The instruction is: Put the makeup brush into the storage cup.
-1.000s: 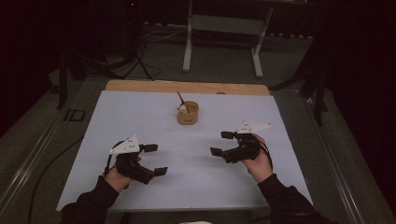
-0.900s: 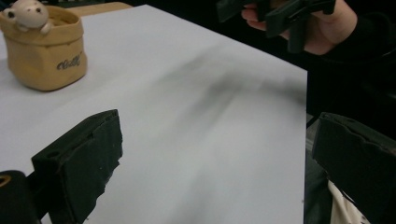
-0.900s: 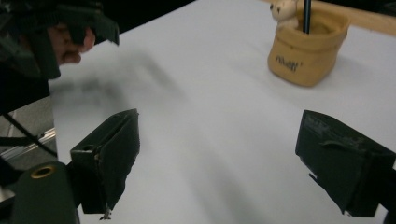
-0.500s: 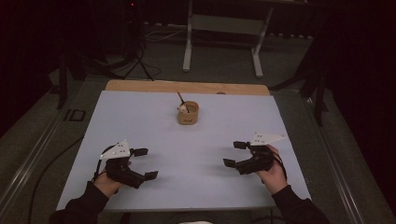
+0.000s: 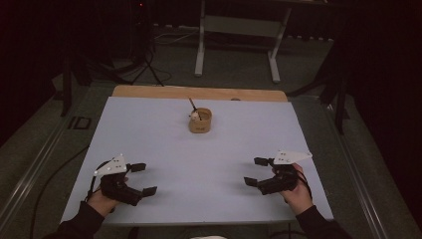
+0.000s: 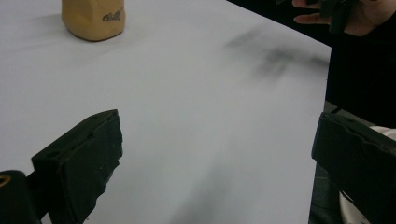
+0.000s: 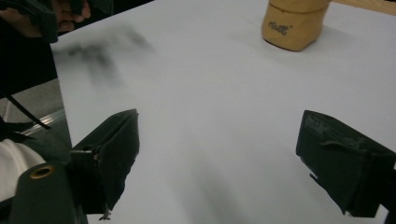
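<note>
The left gripper and right gripper are held spread, empty. The tan cup is seen at twelve o'clock, well apart from both.

The worktop wears a smooth, matt, pale sheet, with a bare wooden strip along its far edge. The tan cup looks matt, like paper or card. Each hand-held gripper's black jaws look matt and slightly rough, like dense foam or rubber.

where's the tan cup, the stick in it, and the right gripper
tan cup [image 5: 200, 122], high view, front wall
stick [image 5: 191, 103], high view, dark shaft above the rim
right gripper [image 5: 255, 172], high view, gap between its open jaws
</note>
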Motion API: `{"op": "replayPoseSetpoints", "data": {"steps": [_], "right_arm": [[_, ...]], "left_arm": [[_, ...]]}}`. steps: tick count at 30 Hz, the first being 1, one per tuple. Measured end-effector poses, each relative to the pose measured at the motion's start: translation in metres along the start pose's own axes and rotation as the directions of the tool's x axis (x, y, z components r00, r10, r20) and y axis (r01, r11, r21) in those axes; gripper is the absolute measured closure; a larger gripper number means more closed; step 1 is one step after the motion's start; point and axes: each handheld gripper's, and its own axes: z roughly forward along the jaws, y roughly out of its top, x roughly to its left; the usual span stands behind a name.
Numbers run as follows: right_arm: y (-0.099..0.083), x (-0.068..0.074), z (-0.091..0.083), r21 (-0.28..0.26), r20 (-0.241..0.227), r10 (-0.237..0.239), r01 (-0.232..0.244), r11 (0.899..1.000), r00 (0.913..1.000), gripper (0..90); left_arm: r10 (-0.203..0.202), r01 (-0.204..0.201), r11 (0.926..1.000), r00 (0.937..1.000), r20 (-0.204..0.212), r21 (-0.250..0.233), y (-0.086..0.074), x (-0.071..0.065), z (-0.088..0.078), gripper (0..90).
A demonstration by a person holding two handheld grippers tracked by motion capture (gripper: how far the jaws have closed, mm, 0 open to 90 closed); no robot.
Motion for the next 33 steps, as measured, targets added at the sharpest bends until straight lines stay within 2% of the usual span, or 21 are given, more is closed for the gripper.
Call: {"op": "replayPoseSetpoints", "data": {"steps": [5, 8, 11, 16, 24, 28, 33], "right_arm": [[-0.01, -0.005, -0.004, 0.0, 0.002, 0.021, -0.021, 1.0, 0.9998, 13.5], [-0.015, -0.009, -0.005, 0.016, 0.013, 0.012, -0.012, 1.0, 0.9998, 13.4], [-0.017, -0.012, -0.008, 0.007, 0.015, 0.017, -0.017, 1.0, 0.9997, 13.3], [-0.021, -0.015, -0.013, 0.0, 0.042, 0.018, -0.018, 1.0, 0.999, 13.1], [-0.029, -0.026, -0.014, 0.019, 0.04, 0.042, -0.043, 0.999, 0.9983, 13.4], [-0.032, -0.028, -0.013, 0.023, 0.024, 0.057, -0.057, 0.998, 0.9981, 13.5], [-0.031, -0.026, -0.011, 0.024, 0.007, 0.046, -0.047, 0.999, 0.9989, 13.6]], "left_arm": [[-0.018, 0.018, 0.9998, 0.9994, -0.028, -0.007, -0.006, 0.003, -0.004, 2.6], [-0.016, 0.015, 0.9999, 0.999, -0.042, -0.007, -0.009, 0.004, -0.004, 2.7], [-0.002, 0.001, 0.9999, 0.9985, -0.055, -0.014, -0.012, 0.005, -0.004, 2.6], [-0.001, 0.0, 0.9997, 0.9988, -0.05, -0.024, -0.014, 0.006, -0.003, 2.7], [-0.024, 0.022, 0.9988, 0.998, -0.058, -0.044, -0.016, 0.006, -0.002, 2.7], [-0.045, 0.041, 0.9973, 0.9974, -0.056, -0.06, -0.018, 0.008, -0.004, 2.7], [-0.046, 0.043, 0.9973, 0.9977, -0.05, -0.06, -0.018, 0.008, -0.003, 2.7]]}}
